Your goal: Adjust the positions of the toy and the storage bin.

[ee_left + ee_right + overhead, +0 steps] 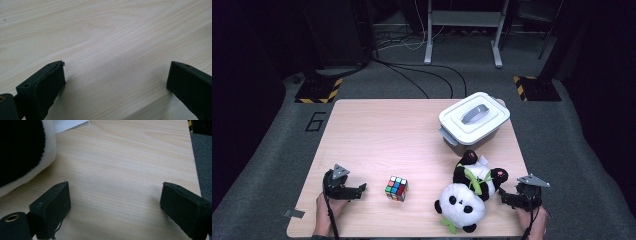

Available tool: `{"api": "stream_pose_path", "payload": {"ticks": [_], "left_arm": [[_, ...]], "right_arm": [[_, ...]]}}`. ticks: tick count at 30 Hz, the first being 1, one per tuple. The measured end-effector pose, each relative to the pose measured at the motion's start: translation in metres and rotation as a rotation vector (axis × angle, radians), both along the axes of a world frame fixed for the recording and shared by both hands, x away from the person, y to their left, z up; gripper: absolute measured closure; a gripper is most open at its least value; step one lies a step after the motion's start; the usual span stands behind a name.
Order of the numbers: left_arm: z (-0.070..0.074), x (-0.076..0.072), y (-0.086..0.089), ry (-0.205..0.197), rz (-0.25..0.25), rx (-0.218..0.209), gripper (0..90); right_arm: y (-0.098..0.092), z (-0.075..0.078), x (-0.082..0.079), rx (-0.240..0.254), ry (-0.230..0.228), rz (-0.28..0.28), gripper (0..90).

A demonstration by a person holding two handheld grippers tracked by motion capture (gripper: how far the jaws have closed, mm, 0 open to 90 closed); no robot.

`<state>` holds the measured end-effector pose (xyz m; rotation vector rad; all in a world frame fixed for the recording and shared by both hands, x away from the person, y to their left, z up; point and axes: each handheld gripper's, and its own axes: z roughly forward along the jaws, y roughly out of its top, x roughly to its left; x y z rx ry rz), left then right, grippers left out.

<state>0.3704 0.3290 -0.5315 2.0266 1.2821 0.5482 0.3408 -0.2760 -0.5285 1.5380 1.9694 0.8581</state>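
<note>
plush, that is what the nearest thing to the right claw [507,198] is made of: two panda toys lying together near the front right of the table [377,130], the big panda [460,204] on its back with the small panda [479,176] leaning across it toward the white lidded box [473,120]. they should be light and soft, squashing under the pads rather than slipping, and not at all fragile; a pinch on a rounded limb or on the body's edge looks like the best hold, since a round head would probably bulge out of the jaws. the right claw rests low by the table's front right corner, jaws standing wide apart with nothing but bare wood between them, just beside the small panda; in the right gripper view the black and white fur [23,152] sits up and to the left of the left jaw, near but not touching as far as one can tell. the left claw [359,190] lies well apart from the toys at the front left, jaws also spread wide and empty over the wood, pointing toward the colour cube [396,188], which stands near its tips, between it and the pandas.
</note>
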Motion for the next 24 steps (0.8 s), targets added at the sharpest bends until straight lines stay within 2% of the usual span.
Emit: {"api": "stream_pose_path", "payload": {"ticks": [20,24], "left_arm": [[0.0013,-0.0046,0.0005,0.009,0.009,0.003,0.1],[0.0045,-0.0085,-0.0020,-0.013,0.011,-0.012,0.1]], "right_arm": [[-0.0001,0.0000,0.0001,0.001,0.000,0.001,8.7],[-0.0001,0.0000,0.0001,0.001,0.000,0.000,8.7]]}}
